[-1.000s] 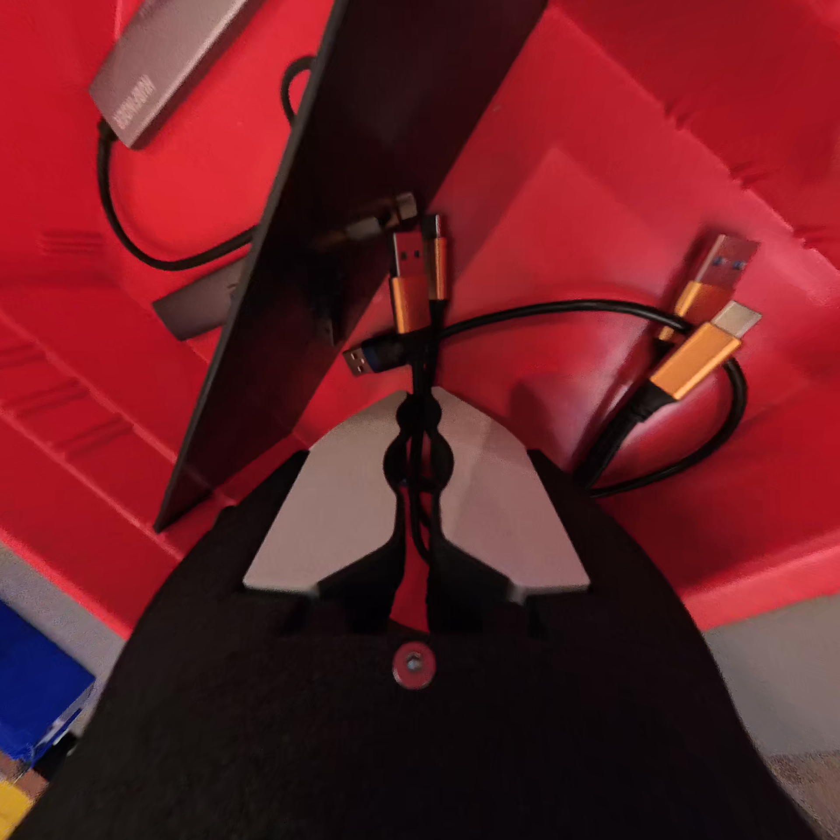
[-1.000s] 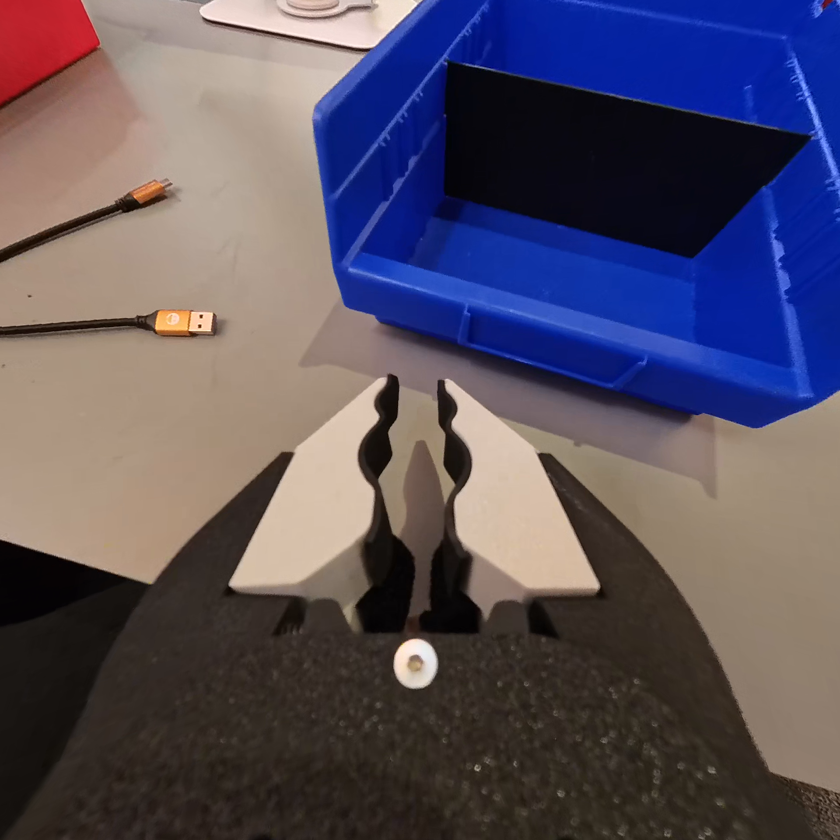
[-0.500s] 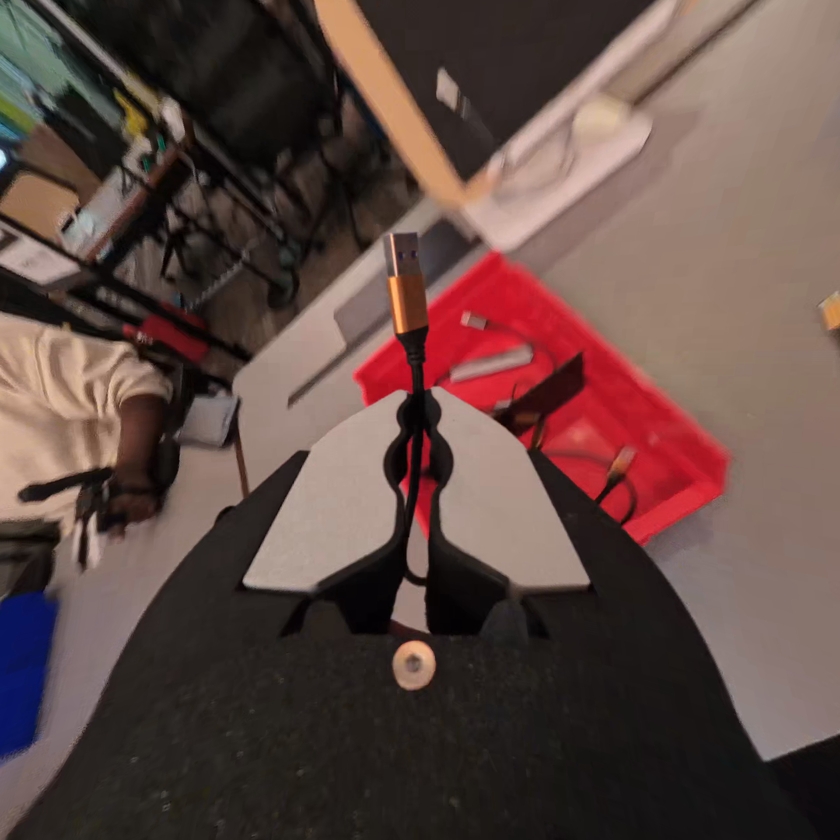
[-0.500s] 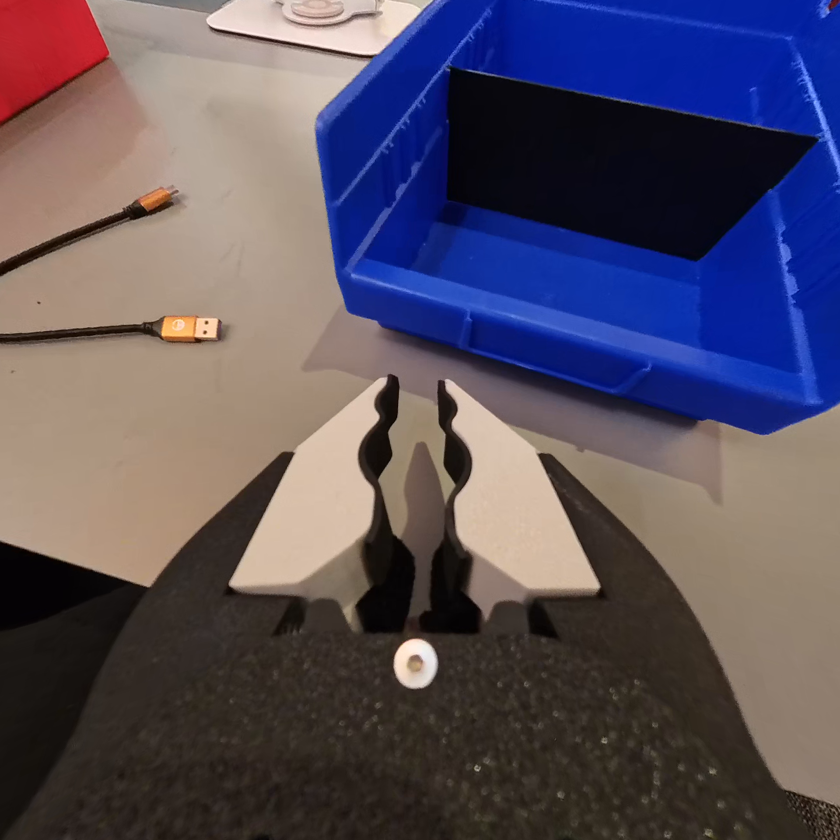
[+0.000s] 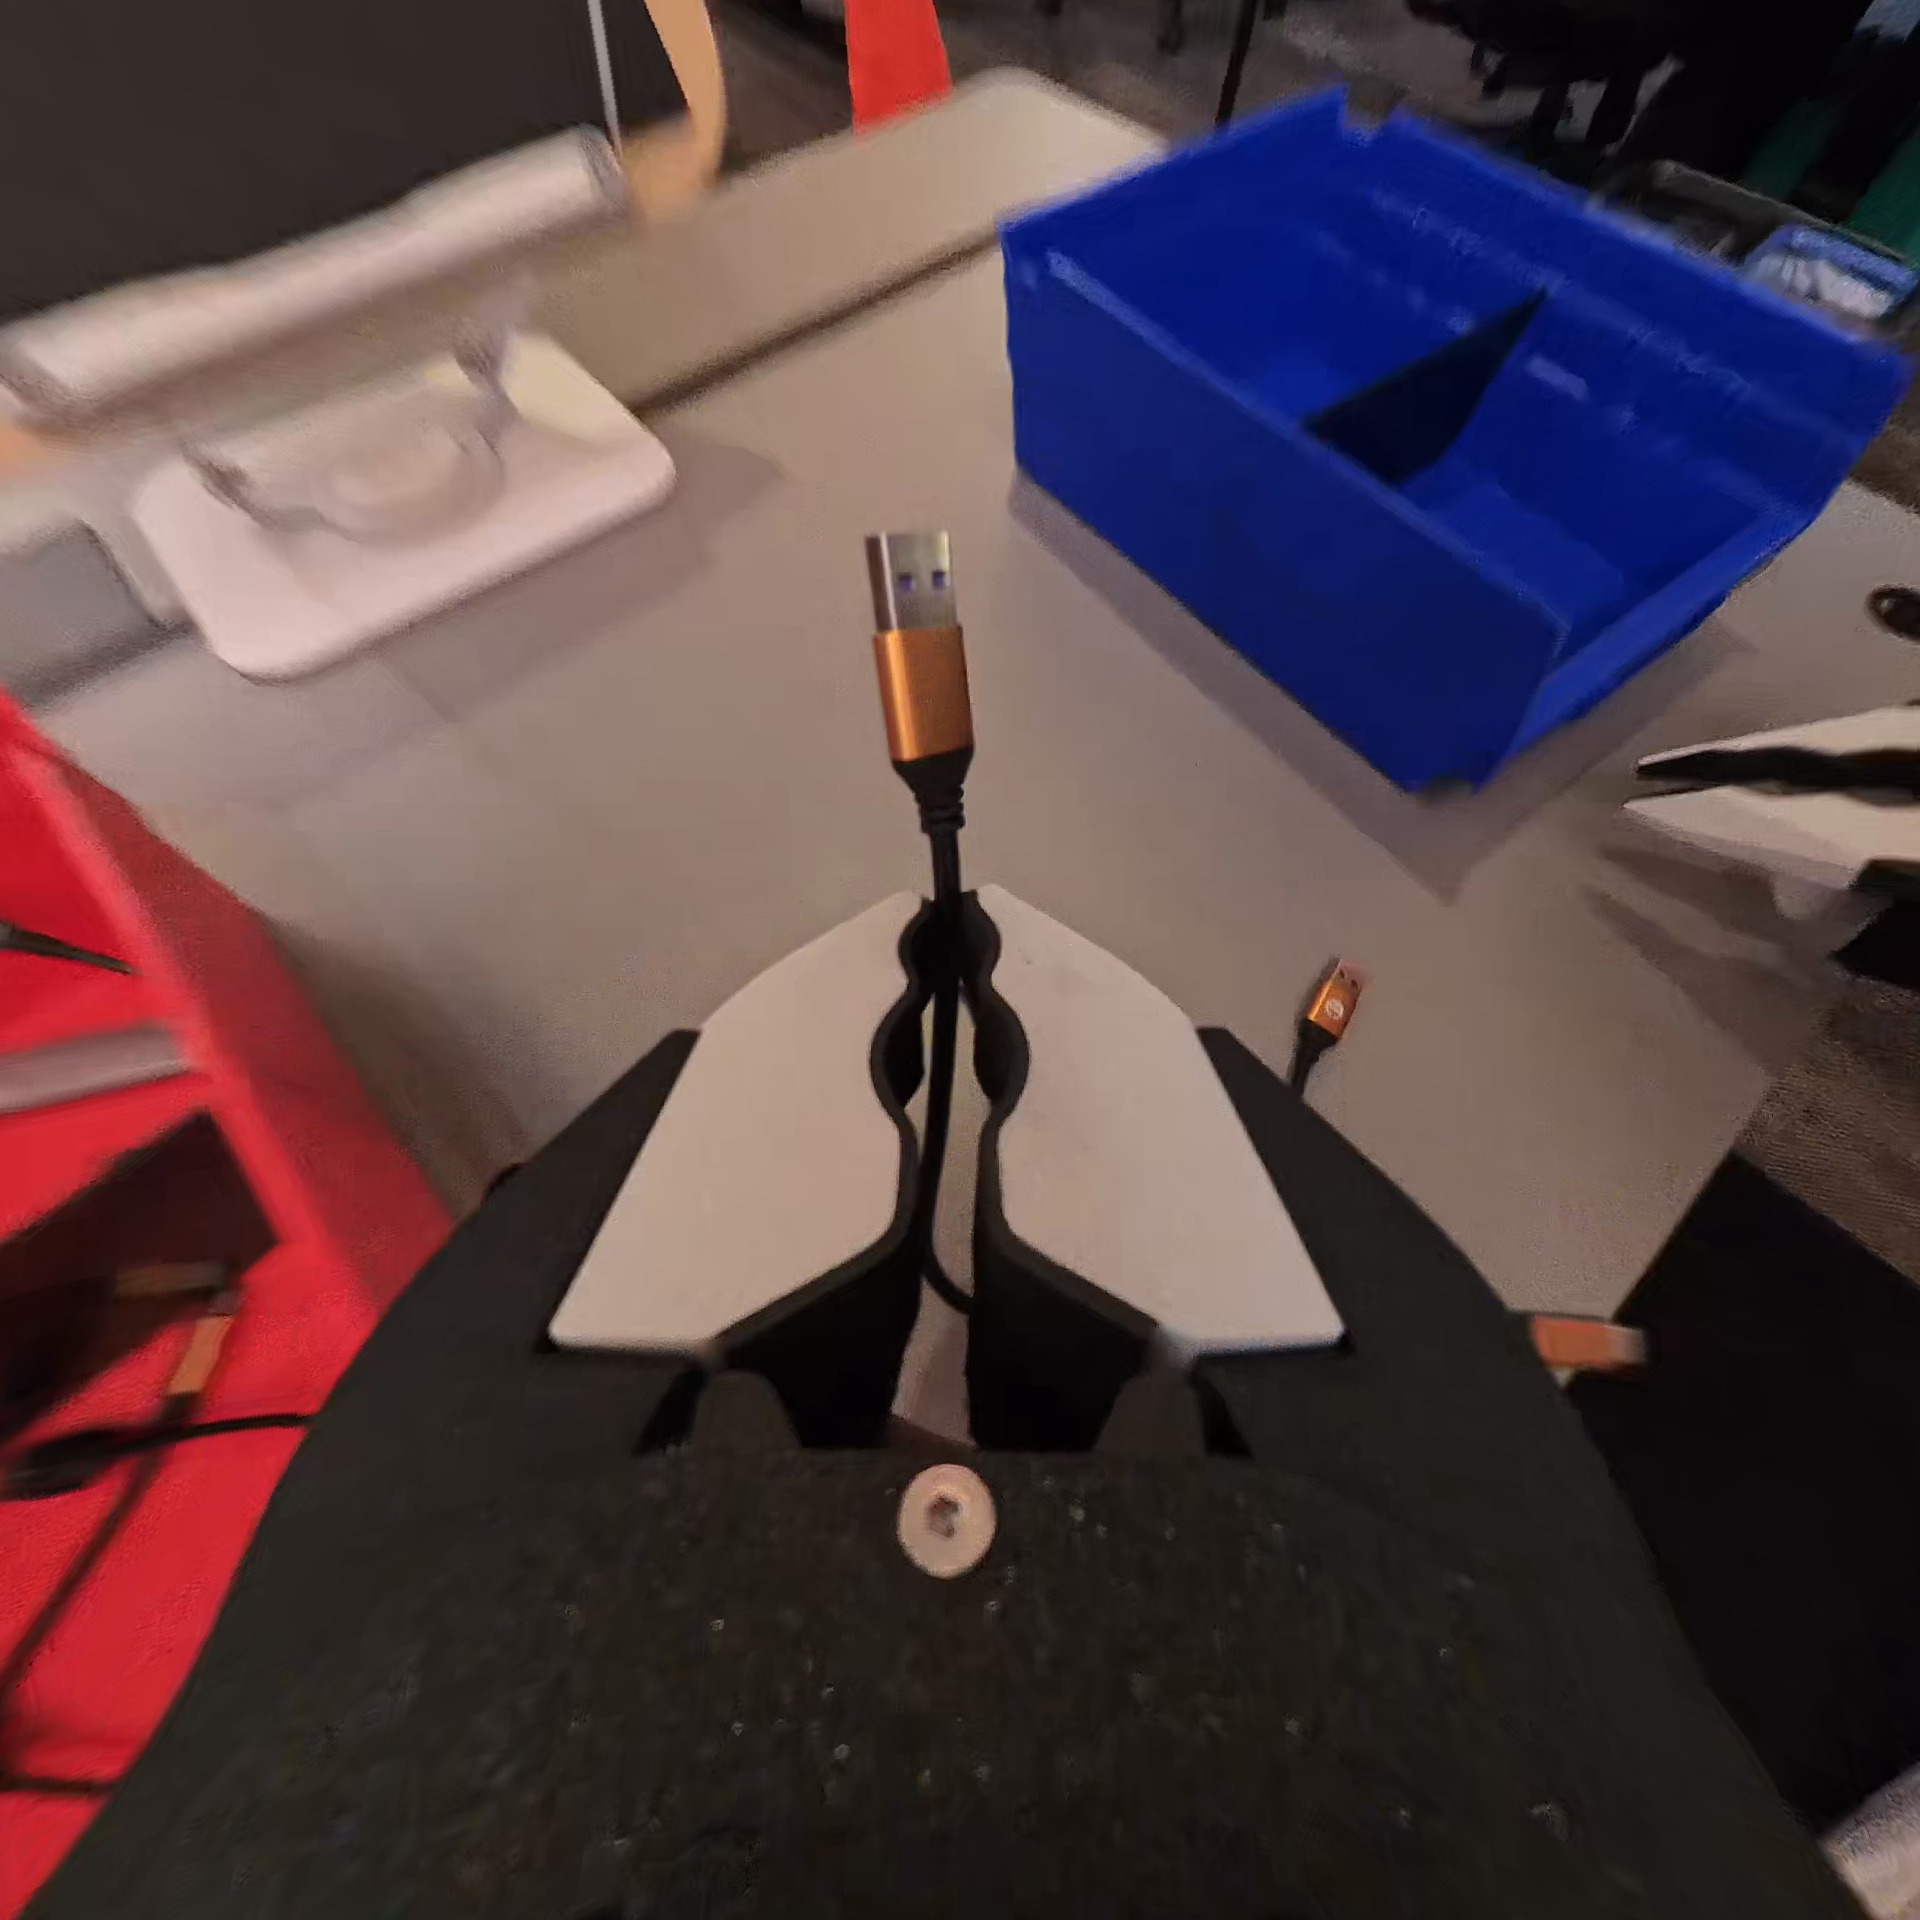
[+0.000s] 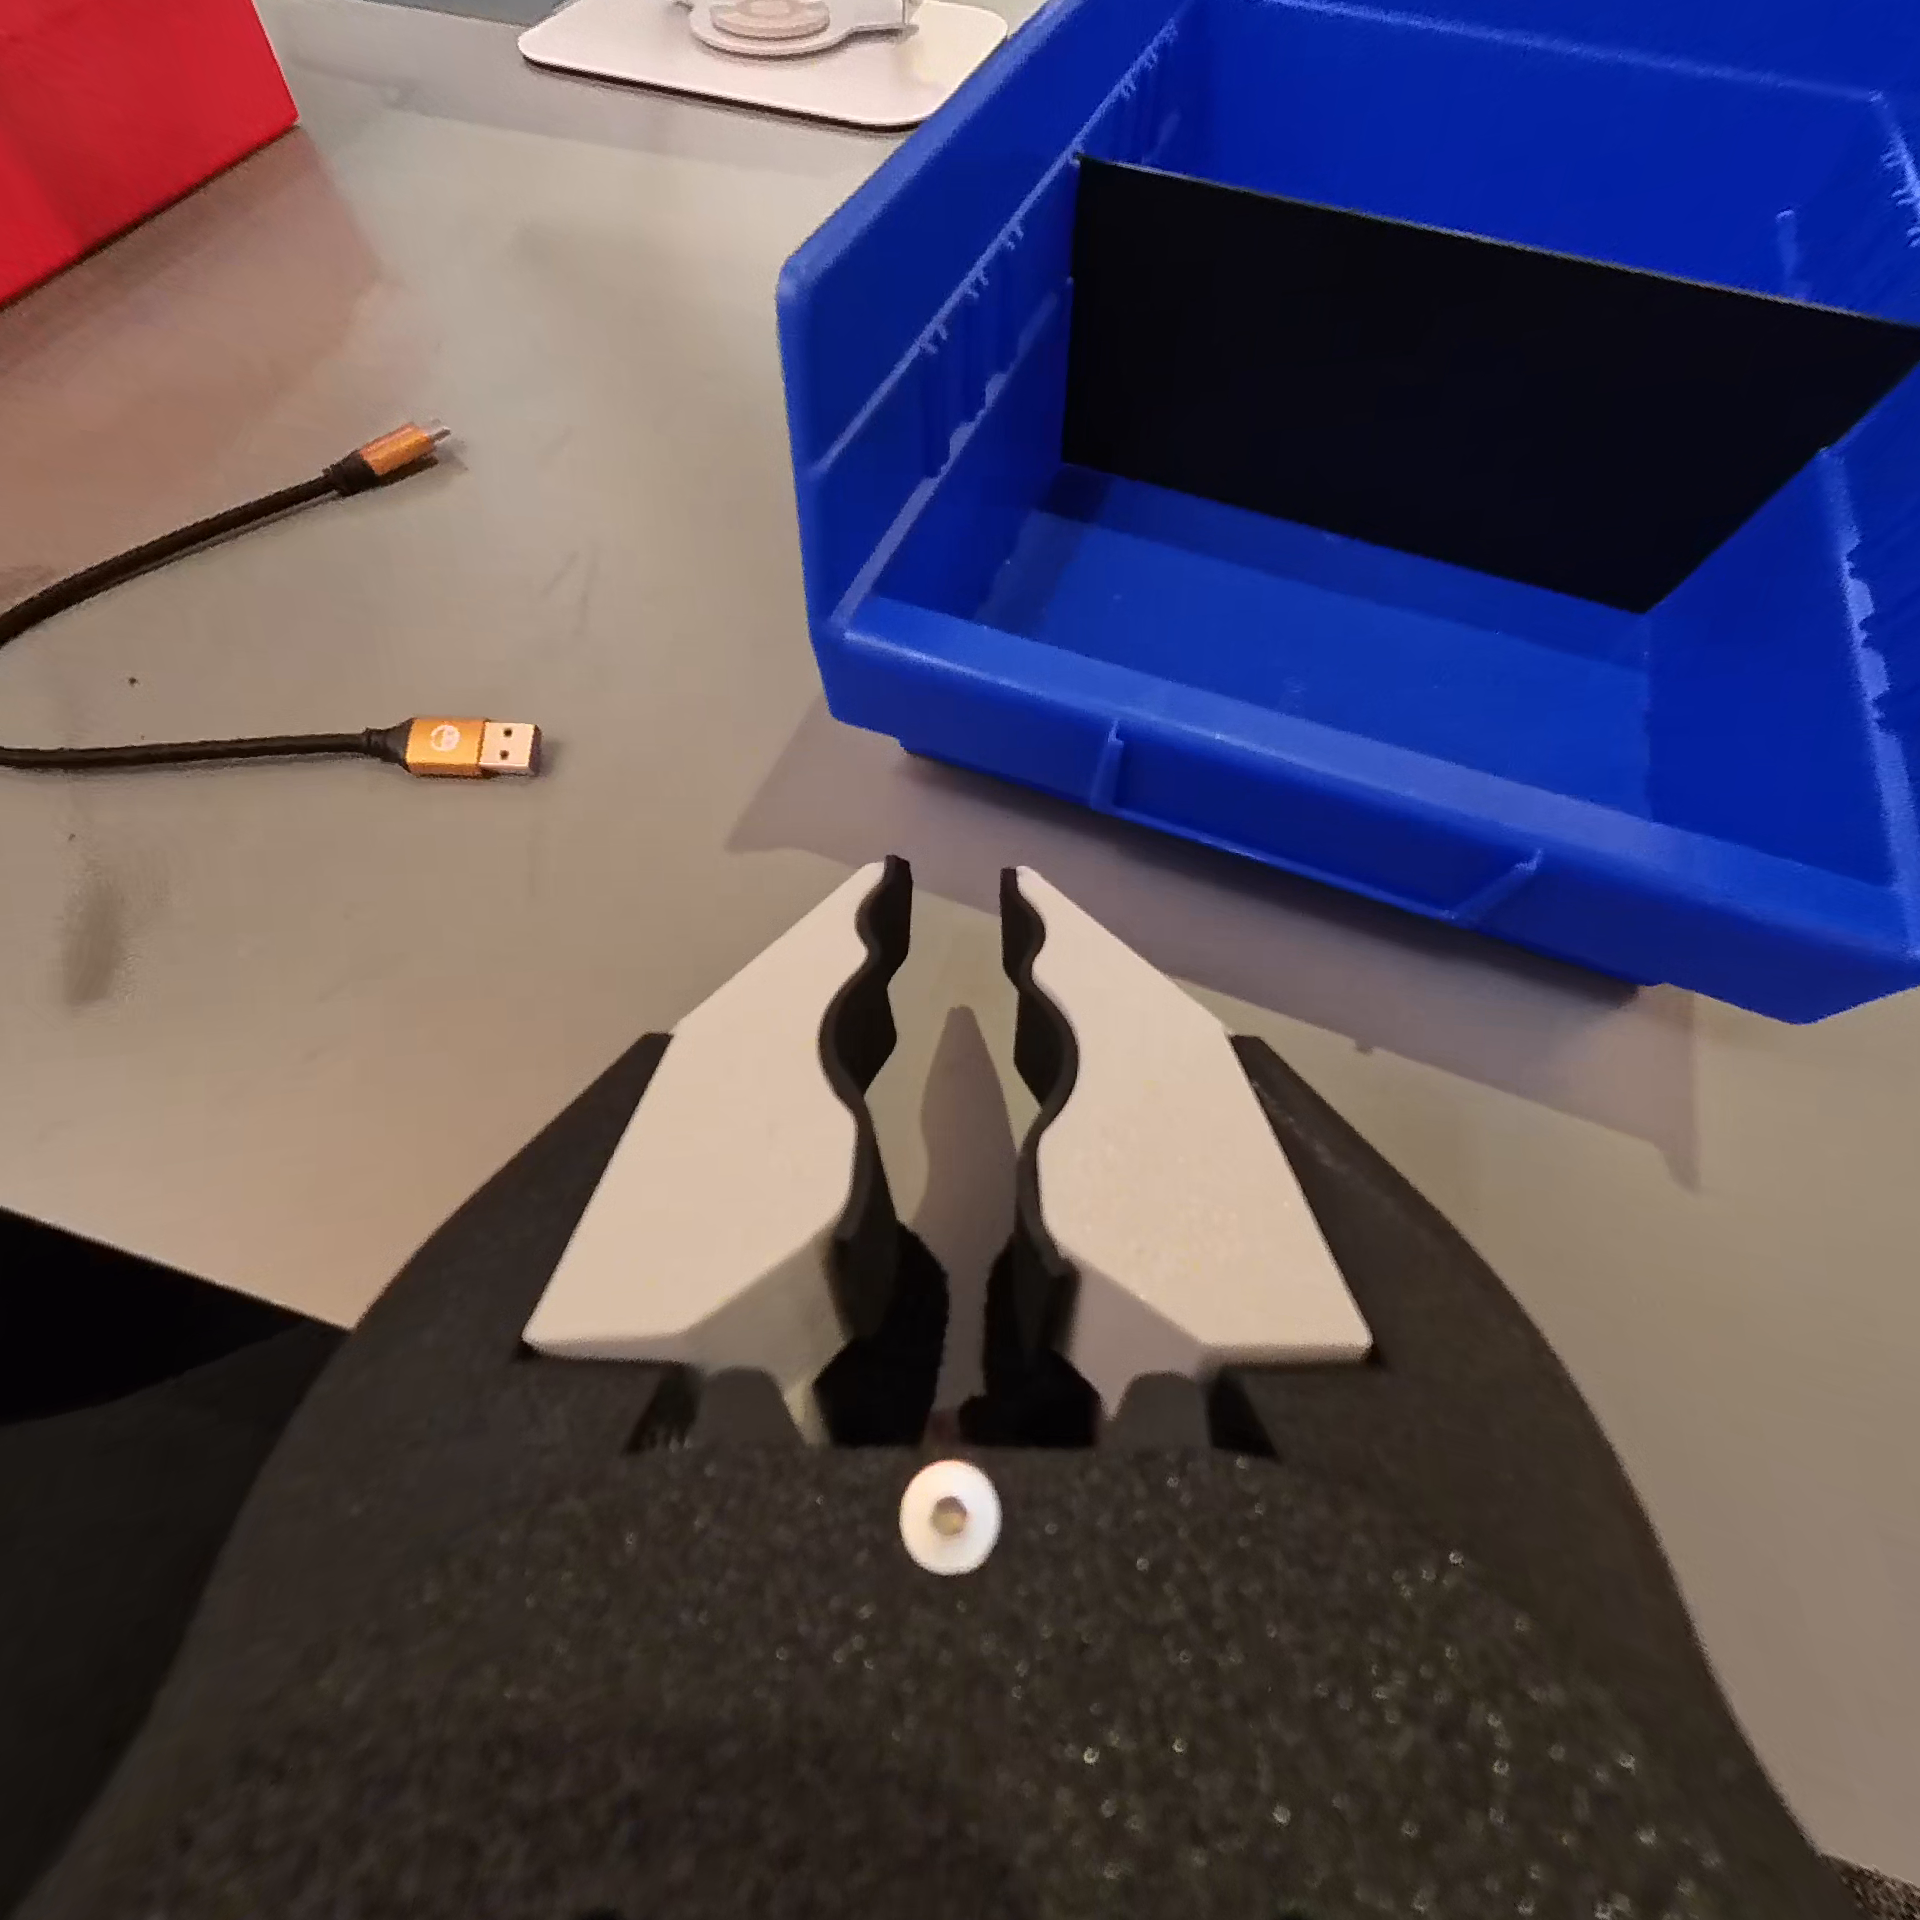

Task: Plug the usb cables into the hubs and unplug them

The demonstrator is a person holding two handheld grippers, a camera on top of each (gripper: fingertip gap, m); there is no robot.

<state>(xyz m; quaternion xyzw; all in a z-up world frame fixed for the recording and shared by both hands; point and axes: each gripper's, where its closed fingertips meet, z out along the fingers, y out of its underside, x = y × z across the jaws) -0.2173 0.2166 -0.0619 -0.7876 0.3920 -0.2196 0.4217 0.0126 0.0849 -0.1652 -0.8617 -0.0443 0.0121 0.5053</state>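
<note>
Left gripper (image 5: 943, 891): we see it clamped on a black usb cable (image 5: 941, 997) just behind the orange-collared plug (image 5: 918, 646).
Plug axis: we read it as in line with the fingers, metal tip pointing forward and away, over the grey table (image 5: 644, 831).
Right gripper (image 6: 954, 864): jaws parted a little, nothing between them, hovering low over the table in front of the blue bin (image 6: 1351, 727).
Second cable (image 6: 312, 743): lies flat on the table left of the right gripper, plug tip pointing toward the bin; a thinner plug end (image 6: 400, 449) lies beyond it.
Red bin (image 5: 156, 1039): at the left gripper's left; blurred cables inside, no hub that we can make out.
Blue bin: ahead-right of the held plug, nothing visible in its near compartment.
Key relation: we judge the left gripper to be the carrier; the right one sits idle near the loose cable.
Pose: left wrist view is blurred.
</note>
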